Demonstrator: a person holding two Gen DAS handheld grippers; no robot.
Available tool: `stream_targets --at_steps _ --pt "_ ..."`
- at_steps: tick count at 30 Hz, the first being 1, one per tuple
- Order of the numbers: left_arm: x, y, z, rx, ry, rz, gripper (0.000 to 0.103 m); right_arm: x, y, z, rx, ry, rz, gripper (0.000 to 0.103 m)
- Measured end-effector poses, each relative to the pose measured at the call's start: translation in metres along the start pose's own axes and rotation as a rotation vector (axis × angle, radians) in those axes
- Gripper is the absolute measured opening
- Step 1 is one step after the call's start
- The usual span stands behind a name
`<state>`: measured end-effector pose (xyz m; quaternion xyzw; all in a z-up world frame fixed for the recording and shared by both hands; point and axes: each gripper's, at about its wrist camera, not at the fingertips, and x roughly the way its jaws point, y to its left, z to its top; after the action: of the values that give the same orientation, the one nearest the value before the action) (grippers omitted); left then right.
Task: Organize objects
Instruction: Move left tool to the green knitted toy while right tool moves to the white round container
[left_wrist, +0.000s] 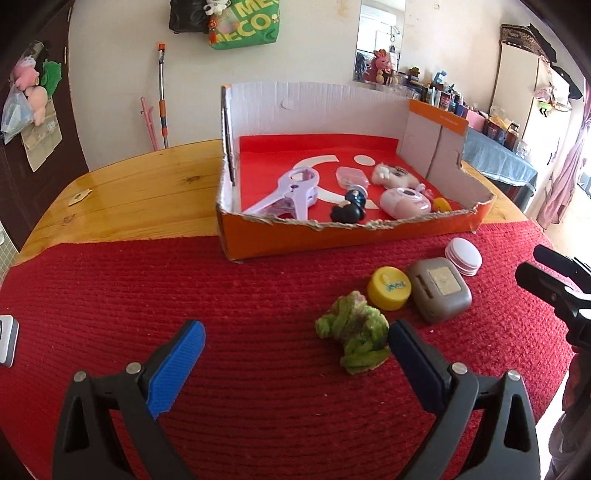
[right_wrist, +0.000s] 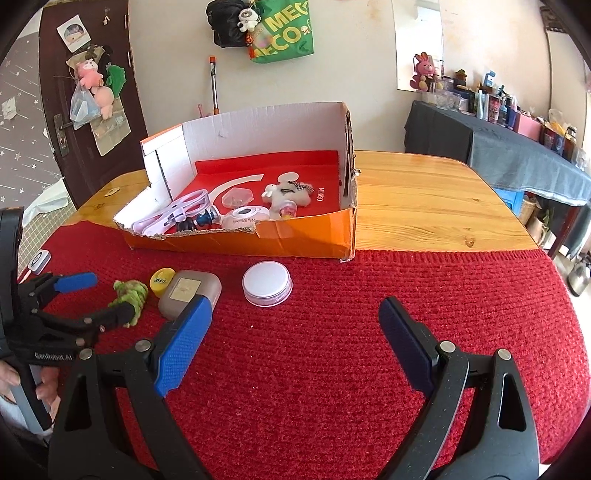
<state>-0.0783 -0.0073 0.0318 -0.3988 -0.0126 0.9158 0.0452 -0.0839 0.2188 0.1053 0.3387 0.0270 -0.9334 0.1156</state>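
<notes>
You're hovering the left gripper (left_wrist: 295, 354) low over the red knitted mat (left_wrist: 221, 288) on the wooden desk (left_wrist: 147, 184), jaws standing wide with nothing between them yet. The crumpled green fuzzy fabric lump (left_wrist: 354, 332) is sitting just off your right-hand jaw, nearly touching its tip, so you're not lined up. I'd say you're going for that one first, and you're needing to slide the gripper over toward it until the lump sits dead centre before closing. It's soft and squashy, so pinching low and through the bulk is probably going to hold better than nipping a loose strand.

Moving right, the yellow round plastic cap (left_wrist: 388, 288) is crowding right up against the lump, and the grey rounded plastic case (left_wrist: 439, 290) is touching the cap. Watch you're not dragging those along as you close. Next over, the white round screw lid (right_wrist: 266, 283) is lying apart from the rest, ahead of the right gripper (right_wrist: 295, 332), which is also gaping wide and holding nothing.

The orange cardboard box with a red liner (left_wrist: 351, 236) is waiting just behind the row, its torn front wall low, so you're clearing it with only a small lift.
</notes>
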Motion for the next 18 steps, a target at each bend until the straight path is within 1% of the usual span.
stream_targets --at_steps 4,9,16,18 --pt "-0.001 0.006 0.004 0.020 -0.007 -0.014 0.102 0.009 0.003 0.003 -0.030 0.025 -0.002 0.093" --pt "-0.001 0.002 0.004 0.029 0.004 -0.068 0.096 0.021 0.005 0.006 -0.055 0.061 0.008 0.093" --pt "-0.002 -0.008 0.005 0.061 0.006 -0.119 0.093 0.035 0.004 0.011 -0.093 0.104 -0.014 0.093" --pt "-0.001 -0.010 0.005 0.070 0.014 -0.131 0.089 0.041 0.003 0.012 -0.096 0.122 -0.012 0.093"
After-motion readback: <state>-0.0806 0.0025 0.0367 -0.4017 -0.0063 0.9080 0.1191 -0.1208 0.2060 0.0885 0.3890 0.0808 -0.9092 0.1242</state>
